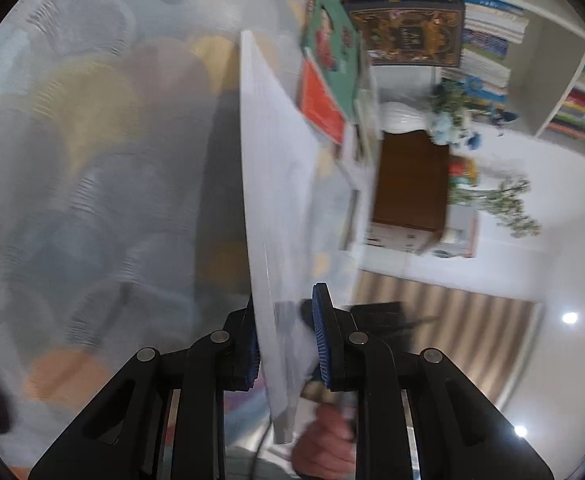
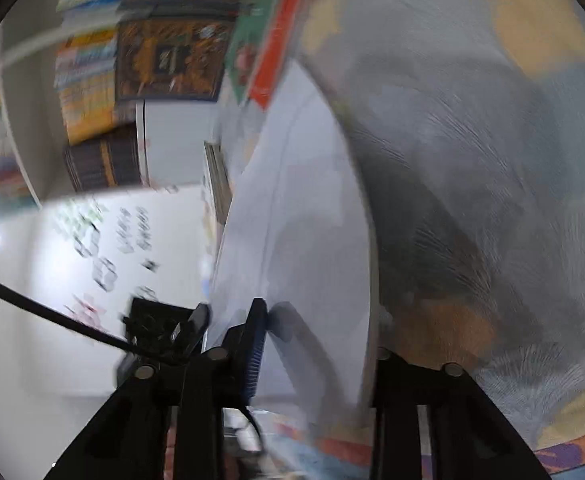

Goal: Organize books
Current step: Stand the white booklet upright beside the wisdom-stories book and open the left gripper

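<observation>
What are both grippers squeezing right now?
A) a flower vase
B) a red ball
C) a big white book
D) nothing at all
C: the left gripper has its blue pads pressed on both sides of the white book, and in the right wrist view the right gripper clamps that same white book.

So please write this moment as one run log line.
left gripper: shut on white book | right gripper: shut on white book | shelf books: behind
</observation>
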A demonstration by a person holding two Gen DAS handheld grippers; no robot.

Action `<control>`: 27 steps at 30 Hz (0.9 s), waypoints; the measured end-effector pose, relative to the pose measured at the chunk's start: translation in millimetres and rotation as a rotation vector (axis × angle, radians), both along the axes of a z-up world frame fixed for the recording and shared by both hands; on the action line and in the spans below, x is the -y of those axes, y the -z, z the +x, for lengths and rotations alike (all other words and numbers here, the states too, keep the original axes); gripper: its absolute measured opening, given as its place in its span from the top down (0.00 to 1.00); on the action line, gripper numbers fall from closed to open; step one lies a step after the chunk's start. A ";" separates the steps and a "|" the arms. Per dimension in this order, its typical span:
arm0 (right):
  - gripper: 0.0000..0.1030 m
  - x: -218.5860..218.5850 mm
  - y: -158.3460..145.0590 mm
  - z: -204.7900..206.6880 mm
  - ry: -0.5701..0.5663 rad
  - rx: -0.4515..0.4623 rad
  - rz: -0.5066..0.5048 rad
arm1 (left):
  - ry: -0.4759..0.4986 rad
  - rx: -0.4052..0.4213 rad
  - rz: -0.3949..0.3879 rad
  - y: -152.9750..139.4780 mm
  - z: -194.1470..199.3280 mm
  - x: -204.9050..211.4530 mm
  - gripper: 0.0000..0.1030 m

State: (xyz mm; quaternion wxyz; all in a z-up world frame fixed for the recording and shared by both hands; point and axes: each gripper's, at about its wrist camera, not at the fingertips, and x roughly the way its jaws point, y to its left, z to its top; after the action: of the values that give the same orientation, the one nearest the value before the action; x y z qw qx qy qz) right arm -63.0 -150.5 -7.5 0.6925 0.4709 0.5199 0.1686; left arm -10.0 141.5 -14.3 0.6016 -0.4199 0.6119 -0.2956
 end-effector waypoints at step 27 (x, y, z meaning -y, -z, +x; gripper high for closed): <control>0.72 -195.4 -102.1 148.1 -0.429 0.402 -0.425 | -0.155 0.521 0.528 -119.0 66.4 -100.5 0.78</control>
State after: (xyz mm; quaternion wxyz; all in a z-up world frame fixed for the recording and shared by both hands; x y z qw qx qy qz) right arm 85.2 44.9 94.6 0.8121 0.1540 0.4839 0.2874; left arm 56.4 242.0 104.7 0.8452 -0.2060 0.4598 -0.1782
